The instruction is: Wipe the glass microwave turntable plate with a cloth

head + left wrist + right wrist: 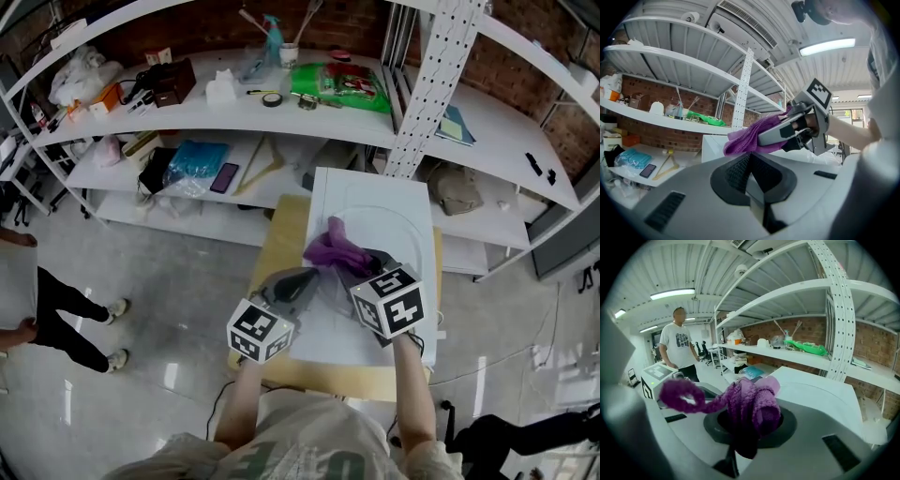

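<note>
The left gripper (294, 280) sat at the lower centre of the head view. Its fingers were clamped together on what looked like the rim of the glass plate (323, 298). In its own view a thin pale edge ran down the seam between the 2 dark ribbed pads. The plate itself read only as a smoky, see-through patch between the 2 grippers, held in the air above a white box (375, 202) on the wooden worktop (277, 242). I could not tell its exact tilt.

The right gripper (358, 263) had its fingers clenched on a purple cloth (332, 247), a soft knitted piece bunched into folds with 1 looped end hanging free. In the head view the cloth lay just up and to the right of the plate, close to it; whether they touched was unclear. The right hand was plainly the nearer to the cloth and the left served as the holder. The likely move was to sweep the cloth down and left across the plate's smooth face. Glass gripped by one edge could slip or twist under that push.
</note>
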Available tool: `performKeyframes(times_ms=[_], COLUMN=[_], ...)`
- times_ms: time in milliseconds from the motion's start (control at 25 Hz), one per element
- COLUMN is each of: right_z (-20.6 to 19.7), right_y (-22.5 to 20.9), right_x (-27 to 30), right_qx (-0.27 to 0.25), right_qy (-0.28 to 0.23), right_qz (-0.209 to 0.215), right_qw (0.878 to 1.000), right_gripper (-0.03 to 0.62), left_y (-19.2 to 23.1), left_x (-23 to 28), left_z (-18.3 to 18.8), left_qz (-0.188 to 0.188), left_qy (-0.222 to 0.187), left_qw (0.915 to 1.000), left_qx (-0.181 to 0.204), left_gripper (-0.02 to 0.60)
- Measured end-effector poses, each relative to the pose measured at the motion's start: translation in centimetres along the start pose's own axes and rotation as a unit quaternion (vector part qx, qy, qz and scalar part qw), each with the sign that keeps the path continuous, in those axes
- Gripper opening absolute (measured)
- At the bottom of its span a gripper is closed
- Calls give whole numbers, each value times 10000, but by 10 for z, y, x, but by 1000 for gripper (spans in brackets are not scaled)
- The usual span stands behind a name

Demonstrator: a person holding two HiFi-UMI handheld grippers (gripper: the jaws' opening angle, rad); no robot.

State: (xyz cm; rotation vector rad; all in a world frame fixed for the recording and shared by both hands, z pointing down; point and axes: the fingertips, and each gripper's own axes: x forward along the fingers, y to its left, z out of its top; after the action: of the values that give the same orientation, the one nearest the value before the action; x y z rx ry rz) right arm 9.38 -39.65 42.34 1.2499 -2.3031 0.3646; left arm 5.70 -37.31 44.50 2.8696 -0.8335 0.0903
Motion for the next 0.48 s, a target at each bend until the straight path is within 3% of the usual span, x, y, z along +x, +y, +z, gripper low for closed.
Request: performKeyframes(times_ms=[480], right_z=[8], right_y=[-50], right_x=[15], right_qx=[10], right_qy=[222], right_qz=[-565], right_qw=[9982], right_gripper=[51], left_y=[-1], left_x=[0], left_z=[-1], left_qz=[29], left_qy=[-4], left_qw=[10000], left_qx=[44], left_gripper=[2])
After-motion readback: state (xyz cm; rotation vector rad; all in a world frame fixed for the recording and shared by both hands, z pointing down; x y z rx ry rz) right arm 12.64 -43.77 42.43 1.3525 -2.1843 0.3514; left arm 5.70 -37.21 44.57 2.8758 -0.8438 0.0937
